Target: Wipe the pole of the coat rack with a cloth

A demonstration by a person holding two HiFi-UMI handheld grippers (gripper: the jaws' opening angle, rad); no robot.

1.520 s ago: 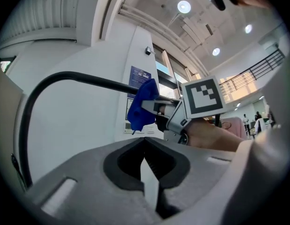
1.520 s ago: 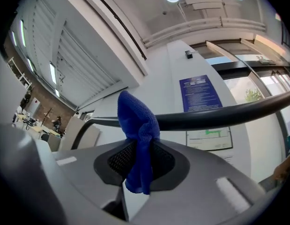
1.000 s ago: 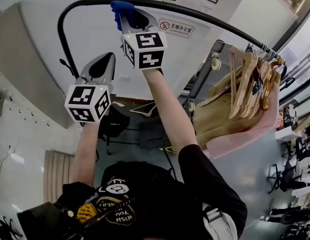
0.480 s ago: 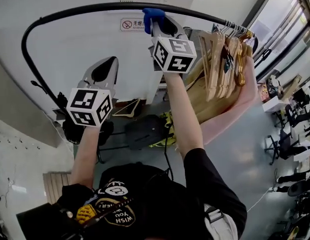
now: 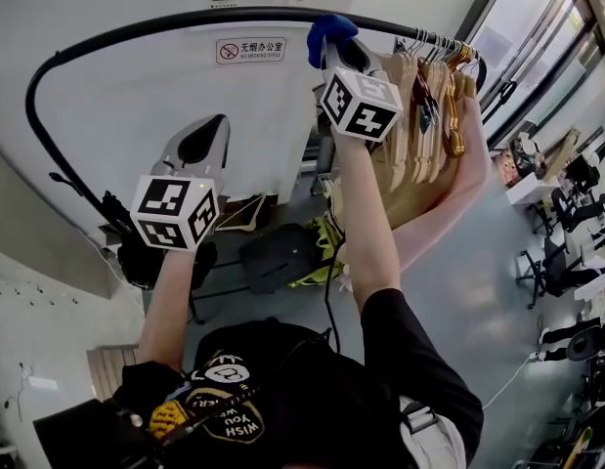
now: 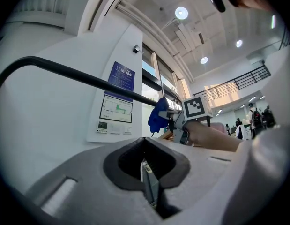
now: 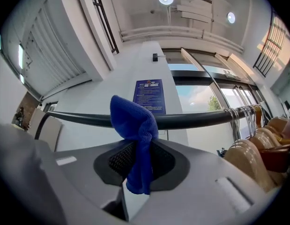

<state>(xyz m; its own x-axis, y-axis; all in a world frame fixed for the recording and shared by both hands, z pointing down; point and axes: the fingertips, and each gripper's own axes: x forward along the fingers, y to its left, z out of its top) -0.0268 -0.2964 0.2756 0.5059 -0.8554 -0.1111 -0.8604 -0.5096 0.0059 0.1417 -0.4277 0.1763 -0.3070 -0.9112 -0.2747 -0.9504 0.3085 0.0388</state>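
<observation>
A black curved pole (image 5: pixel 136 29) of the coat rack arches across the top of the head view. My right gripper (image 5: pixel 333 45) is raised to it, shut on a blue cloth (image 5: pixel 328 29) that presses against the pole (image 7: pixel 191 120). In the right gripper view the cloth (image 7: pixel 135 130) hangs folded from the shut jaws and covers part of the pole. My left gripper (image 5: pixel 206 137) is held lower and to the left, away from the pole, shut with nothing in it. The left gripper view shows the pole (image 6: pixel 79 77), the cloth (image 6: pixel 159 116) and the right gripper's marker cube (image 6: pixel 195 108).
Several wooden hangers (image 5: pixel 429 86) hang bunched on the pole's right part, just right of the cloth, with beige and pink garments (image 5: pixel 449 193) below. A white wall with a sign (image 5: pixel 248 49) stands behind. A dark bag (image 5: pixel 278 257) lies on the floor below.
The right gripper has slid the cloth rightward along the pole, closer to the hangers. The left gripper has stayed where it was.
</observation>
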